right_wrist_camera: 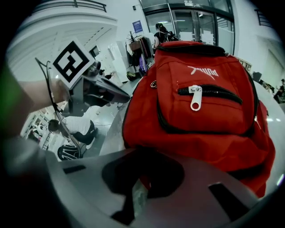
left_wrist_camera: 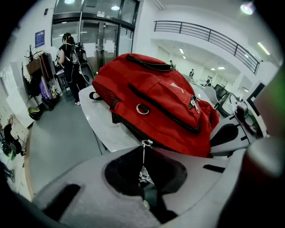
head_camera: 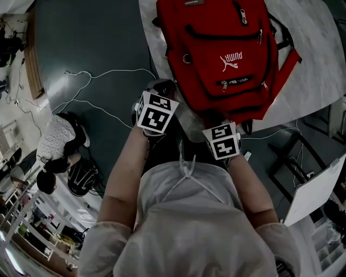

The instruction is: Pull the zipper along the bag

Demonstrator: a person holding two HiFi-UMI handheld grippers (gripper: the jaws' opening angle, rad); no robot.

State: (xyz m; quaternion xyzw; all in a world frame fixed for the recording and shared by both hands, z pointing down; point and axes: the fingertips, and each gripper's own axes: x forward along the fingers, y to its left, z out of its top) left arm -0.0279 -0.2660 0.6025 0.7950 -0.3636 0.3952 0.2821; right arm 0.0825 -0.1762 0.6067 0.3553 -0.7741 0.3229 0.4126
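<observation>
Zipper mid-pull
Left hand-held gripper [left_wrist_camera: 143,182] pinched the zipper pull [left_wrist_camera: 143,173] at the backpack's [right_wrist_camera: 200,111] 7 o'clock; right hand-held gripper [right_wrist_camera: 136,196] clamped its edge; steady tension seemed needed next.

Head view dim and underexposed: floor [head_camera: 97,48] near black, corners vignetted, only the red backpack [head_camera: 216,48] and pale tabletop [head_camera: 319,59] read well. Mild fisheye bend at the edges. Left gripper view much brighter: ceiling lamps [left_wrist_camera: 247,7] overhead, daylight through glass doors [left_wrist_camera: 95,40]. Heavy barrel distortion, black ring round the frame. Left tool [left_wrist_camera: 147,189] in the foreground soft, out of focus. Zipper pull [left_wrist_camera: 144,174] gives a small glint. Green-red smear at the right edge. Right gripper view bright too: wall [right_wrist_camera: 44,35] blown out upper left, right tool [right_wrist_camera: 137,196] blurred, green smear at left edge, backpack sharp.
</observation>
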